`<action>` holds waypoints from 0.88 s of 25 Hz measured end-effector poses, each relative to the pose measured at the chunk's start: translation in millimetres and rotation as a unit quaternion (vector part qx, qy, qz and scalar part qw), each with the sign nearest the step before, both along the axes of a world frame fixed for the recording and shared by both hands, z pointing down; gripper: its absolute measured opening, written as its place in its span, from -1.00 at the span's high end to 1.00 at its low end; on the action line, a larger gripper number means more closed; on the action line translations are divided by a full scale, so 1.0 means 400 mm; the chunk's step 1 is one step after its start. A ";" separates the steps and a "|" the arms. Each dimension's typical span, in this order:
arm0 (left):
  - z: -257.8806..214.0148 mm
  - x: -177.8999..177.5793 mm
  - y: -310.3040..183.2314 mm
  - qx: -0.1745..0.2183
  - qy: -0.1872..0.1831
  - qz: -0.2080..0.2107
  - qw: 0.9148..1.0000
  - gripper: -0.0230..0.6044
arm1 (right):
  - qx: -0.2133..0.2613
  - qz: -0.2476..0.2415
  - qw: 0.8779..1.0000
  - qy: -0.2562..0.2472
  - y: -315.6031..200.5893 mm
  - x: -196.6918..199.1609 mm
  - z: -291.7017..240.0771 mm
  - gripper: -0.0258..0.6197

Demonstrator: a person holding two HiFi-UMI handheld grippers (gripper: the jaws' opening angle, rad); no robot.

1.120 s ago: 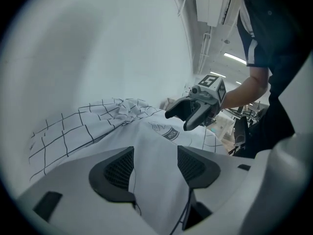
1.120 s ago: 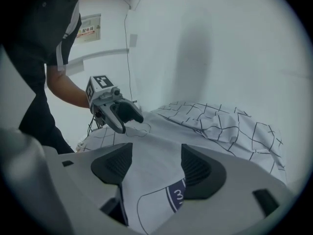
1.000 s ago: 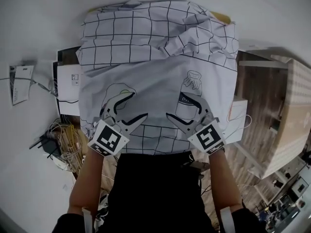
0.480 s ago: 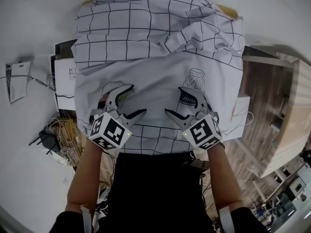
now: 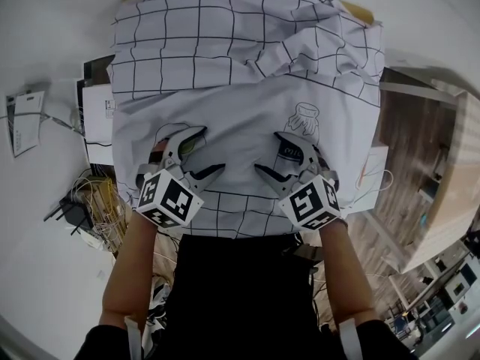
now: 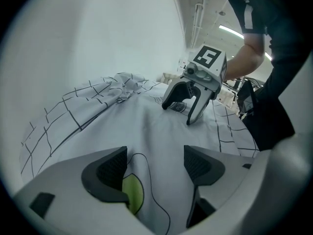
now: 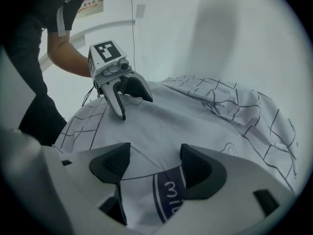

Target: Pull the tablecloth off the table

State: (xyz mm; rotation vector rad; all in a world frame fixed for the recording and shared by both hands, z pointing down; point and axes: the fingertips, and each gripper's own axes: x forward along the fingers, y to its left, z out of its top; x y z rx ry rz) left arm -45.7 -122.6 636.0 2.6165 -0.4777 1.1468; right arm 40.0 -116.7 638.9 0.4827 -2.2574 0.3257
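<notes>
While open, two hand-held grippers [image 5: 211, 148] [image 5: 268, 152], one tablecloth [image 5: 247, 51].

The tablecloth [image 5: 247, 66] is a soft, matt white cloth, creased and printed with thin black lines, while the left gripper [image 5: 212, 149] and the right gripper [image 5: 268, 152] are of smooth pale grey plastic with dark, finely ribbed pads [image 6: 111, 169], and the floor [image 5: 409, 156] looks like brown wood.

The tablecloth [image 5: 247, 73] covers the tabletop [image 5: 358, 11] and is bunched into folds at the far right. Over its near part, the left gripper [image 5: 211, 150] and right gripper [image 5: 268, 152] sit side by side, apart. Cables [image 5: 97, 208] lie on the floor [image 5: 45, 276] to the left.
</notes>
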 end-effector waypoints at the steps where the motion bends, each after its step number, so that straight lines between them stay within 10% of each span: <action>1: -0.001 -0.002 -0.001 0.001 0.002 -0.002 1.000 -0.22 | 0.000 0.002 1.000 0.001 -0.001 0.000 0.000 -0.07; 13: -0.004 0.002 0.005 0.019 -0.006 0.005 1.000 0.04 | 0.003 0.012 1.000 0.007 -0.002 -0.003 -0.003 -0.06; 22: -0.004 0.017 0.021 0.015 -0.012 0.008 1.000 0.42 | 0.000 0.018 1.000 0.004 0.011 -0.011 -0.005 0.31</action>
